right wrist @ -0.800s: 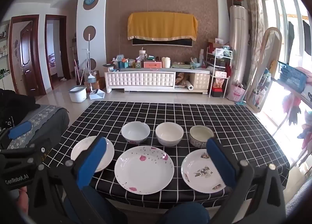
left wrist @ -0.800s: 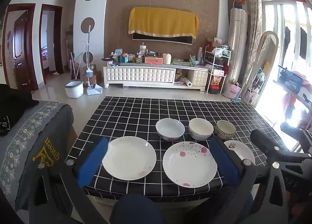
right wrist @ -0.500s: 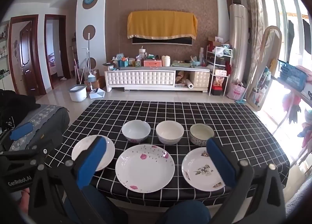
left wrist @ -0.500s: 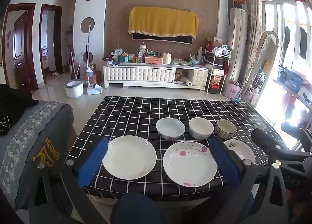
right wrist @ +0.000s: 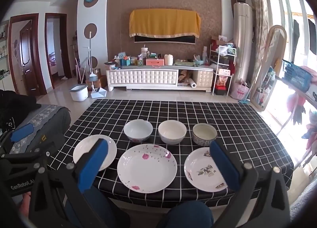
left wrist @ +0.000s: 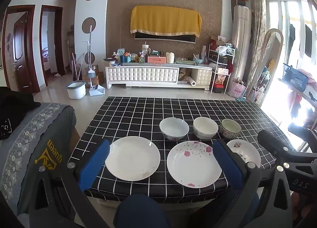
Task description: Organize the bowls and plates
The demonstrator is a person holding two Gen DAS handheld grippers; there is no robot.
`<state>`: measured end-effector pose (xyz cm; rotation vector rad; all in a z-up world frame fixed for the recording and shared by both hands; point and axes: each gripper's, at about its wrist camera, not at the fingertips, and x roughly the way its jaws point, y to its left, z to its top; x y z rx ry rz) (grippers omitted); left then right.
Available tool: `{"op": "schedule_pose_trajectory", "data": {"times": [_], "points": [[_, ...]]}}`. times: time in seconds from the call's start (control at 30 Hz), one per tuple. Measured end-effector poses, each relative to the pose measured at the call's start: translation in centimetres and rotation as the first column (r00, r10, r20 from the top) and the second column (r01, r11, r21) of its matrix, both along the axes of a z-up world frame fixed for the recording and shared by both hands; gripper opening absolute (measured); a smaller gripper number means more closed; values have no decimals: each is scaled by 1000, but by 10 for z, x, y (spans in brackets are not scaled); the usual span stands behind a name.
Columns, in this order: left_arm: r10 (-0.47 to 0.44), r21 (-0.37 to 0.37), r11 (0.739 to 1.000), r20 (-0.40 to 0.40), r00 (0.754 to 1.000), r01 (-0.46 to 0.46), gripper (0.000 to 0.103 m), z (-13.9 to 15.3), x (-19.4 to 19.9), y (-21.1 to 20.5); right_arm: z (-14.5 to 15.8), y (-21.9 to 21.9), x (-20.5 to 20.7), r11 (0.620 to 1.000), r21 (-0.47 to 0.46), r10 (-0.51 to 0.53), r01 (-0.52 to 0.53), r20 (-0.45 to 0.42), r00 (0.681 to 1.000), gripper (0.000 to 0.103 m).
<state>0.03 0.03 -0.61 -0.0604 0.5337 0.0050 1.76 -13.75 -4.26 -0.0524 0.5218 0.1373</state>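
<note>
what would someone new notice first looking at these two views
Probably the black-and-white checked tablecloth, with three plates in a near row and three bowls lined up behind them; the pink-petalled plate sits in the middle. Next, the wide-open blue-padded right gripper framing that plate, nothing held. Behind, a yellow cloth hangs on the brown wall.

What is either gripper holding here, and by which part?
Nothing. The left gripper and right gripper both stand wide open short of the table, with all plates and bowls resting untouched.
</note>
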Motion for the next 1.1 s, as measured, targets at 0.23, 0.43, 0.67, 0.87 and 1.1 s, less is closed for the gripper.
{"op": "schedule_pose_trajectory", "data": {"times": [0.23, 0.43, 0.67, 0.87, 1.1], "points": [[-4, -3, 1000, -1, 1000, 4, 103, 0, -1, 1, 2, 0, -1, 1000, 4, 5, -5, -7, 1000, 103], [-2, 6, 1000, 4, 1000, 2, 103, 0, -3, 0, 2, 0, -2, 1000, 3, 5, -5, -10, 1000, 103], [-3, 10, 1000, -1, 1000, 3, 103, -1, -4, 2, 0, -1, -2, 1000, 8, 11, -10, -23, 1000, 103], [-2, 15, 1000, -10, 1000, 2, 103, -2, -4, 1, 0, -1, -4, 1000, 4, 8, -8, -26, 1000, 103], [-3, 15, 1000, -9, 1000, 3, 103, -1, -6, 1, 0, -1, -5, 1000, 4, 7, -7, -29, 1000, 103]]}}
